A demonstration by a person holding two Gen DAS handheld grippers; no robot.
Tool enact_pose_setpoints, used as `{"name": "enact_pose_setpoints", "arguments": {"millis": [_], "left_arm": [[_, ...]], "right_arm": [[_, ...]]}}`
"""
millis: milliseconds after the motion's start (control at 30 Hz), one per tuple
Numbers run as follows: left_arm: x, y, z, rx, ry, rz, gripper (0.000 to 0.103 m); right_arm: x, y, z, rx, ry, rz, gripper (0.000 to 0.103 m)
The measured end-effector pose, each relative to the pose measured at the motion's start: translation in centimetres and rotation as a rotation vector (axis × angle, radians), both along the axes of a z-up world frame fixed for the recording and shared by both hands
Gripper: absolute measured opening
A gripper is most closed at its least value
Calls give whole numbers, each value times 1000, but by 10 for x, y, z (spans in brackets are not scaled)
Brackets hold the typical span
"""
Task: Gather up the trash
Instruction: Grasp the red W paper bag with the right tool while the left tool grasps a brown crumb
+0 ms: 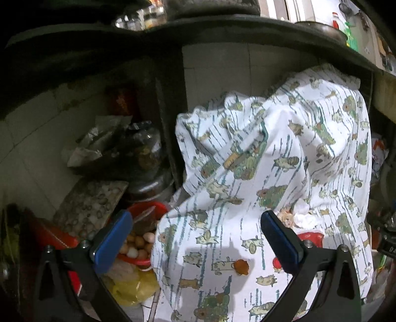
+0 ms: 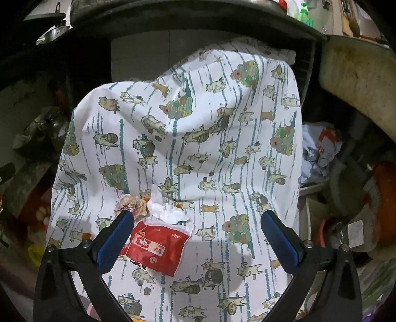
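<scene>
I have both grippers over the printed cloth (image 2: pixel 198 148), which drapes down from under the dark counter edge (image 2: pixel 173 19), and the trash lies on it in front of me. My right gripper (image 2: pixel 198 230) stands as wide as it goes and holds nothing. The red wrapper (image 2: pixel 158 247) lies just inside its left finger (image 2: pixel 113 240), with the crumpled tissue (image 2: pixel 165 210) touching the wrapper's top edge and a wad of pale scraps (image 2: pixel 130 204) beside that. My left gripper (image 1: pixel 195 240) is also spread wide and empty; an orange-brown crumb (image 1: pixel 241 267) sits on the cloth between its fingers.

I judge this as the reach before the first pick: nothing is gripped yet. The next move for the right side seems to be a shift left so the wrapper sits midway between the fingers, then down and close. The wrapper lies flat on soft cloth, so I expect the pads may catch fabric with it; pinching at its raised, wrinkled edge near the tissue looks safer.

Room is tight. The counter hangs close above, so lifting straight up is limited. On the left, past the cloth's edge, a red bowl (image 1: pixel 146 223) of round food and a yellow bag (image 1: pixel 133 289) crowd the floor space. On the right, crumpled bags (image 2: pixel 319 148) and clutter sit just off the cloth. The open way is back toward me.
</scene>
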State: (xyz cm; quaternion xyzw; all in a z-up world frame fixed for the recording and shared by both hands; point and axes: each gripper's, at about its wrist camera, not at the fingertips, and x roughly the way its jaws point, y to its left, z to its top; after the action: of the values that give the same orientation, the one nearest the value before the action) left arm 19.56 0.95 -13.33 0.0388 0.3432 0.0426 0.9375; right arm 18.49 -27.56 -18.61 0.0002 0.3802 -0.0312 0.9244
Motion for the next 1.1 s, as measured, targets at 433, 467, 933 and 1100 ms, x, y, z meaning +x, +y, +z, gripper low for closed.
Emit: {"name": "enact_pose_setpoints", "arguments": {"millis": [433, 467, 933, 1100], "left_arm": [[62, -25, -98, -161, 501, -146, 102], [64, -29, -105, -157, 529, -146, 98], [91, -55, -195, -65, 717, -77, 42], [84, -64, -188, -43, 700, -112, 28]], "right_arm": [[11, -30, -20, 107, 139, -46, 103], [12, -32, -22, 108, 148, -49, 103], [20, -52, -40, 73, 227, -61, 103], [22, -52, -44, 76, 242, -61, 103]]}}
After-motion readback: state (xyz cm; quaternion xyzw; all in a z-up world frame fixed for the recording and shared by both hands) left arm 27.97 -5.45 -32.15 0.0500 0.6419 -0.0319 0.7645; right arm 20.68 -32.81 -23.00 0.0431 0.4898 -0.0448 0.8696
